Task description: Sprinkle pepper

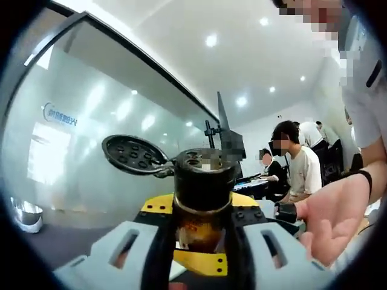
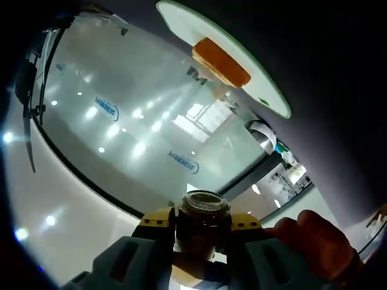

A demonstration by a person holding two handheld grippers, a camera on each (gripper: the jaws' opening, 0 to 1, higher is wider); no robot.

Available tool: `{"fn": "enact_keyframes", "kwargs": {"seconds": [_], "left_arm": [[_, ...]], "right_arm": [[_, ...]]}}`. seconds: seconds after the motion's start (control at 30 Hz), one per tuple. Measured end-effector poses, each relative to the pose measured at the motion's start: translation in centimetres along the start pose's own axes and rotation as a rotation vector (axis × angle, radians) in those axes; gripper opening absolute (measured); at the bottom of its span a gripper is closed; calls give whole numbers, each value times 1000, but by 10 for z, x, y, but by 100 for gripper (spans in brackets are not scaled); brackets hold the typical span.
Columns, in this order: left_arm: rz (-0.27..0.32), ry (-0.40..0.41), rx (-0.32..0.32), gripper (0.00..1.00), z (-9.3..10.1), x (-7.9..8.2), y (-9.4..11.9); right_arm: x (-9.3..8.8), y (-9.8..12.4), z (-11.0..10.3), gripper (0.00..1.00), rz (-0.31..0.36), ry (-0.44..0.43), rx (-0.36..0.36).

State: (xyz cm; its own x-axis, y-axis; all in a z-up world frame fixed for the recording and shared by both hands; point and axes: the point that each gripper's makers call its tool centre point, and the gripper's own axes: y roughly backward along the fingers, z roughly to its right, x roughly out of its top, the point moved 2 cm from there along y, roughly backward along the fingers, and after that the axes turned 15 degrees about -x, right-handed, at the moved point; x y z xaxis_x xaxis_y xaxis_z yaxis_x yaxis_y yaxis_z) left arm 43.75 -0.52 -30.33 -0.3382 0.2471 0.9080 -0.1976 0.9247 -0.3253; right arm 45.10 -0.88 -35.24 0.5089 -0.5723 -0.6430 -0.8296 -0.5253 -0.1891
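Observation:
My left gripper (image 1: 202, 238) is shut on a pepper shaker (image 1: 204, 187), a brown glass bottle with a black cap. Its flip lid (image 1: 133, 154) hangs open to the left, and the holes in the top are exposed. In the right gripper view, my right gripper (image 2: 202, 244) is shut on a small jar (image 2: 203, 211) with a ribbed round top. That view is rolled over. At its top, a white plate (image 2: 266, 93) with a green rim carries an orange-brown slice of food (image 2: 221, 62) on a dark table (image 2: 326, 72).
A person's hand (image 1: 329, 223) is close at the right of the left gripper; a hand (image 2: 314, 238) also shows beside the right gripper. A metal bowl (image 1: 27, 214) sits far left. Seated people (image 1: 296, 163) work at desks behind. A frosted glass wall (image 1: 91, 139) stands behind.

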Motion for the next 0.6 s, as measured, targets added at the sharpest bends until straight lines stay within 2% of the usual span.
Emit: {"fn": "enact_keyframes", "kwargs": {"seconds": [0.07,0.33,0.43,0.6], "left_arm": [[3,-4,8,20,-1,1,0],[-5,14,23,20,-14,2,3],[-20,10,11,20,-15,4,2],[-69,21,-25,20,-18,-1,6]], "right_arm": [[-3,-2,-2,34,-26,9,0],[2,2,0,34,-21,55,-21],[3,10,4,35,-9,111,-49],[18,30,11,35,16,264,-106]]}}
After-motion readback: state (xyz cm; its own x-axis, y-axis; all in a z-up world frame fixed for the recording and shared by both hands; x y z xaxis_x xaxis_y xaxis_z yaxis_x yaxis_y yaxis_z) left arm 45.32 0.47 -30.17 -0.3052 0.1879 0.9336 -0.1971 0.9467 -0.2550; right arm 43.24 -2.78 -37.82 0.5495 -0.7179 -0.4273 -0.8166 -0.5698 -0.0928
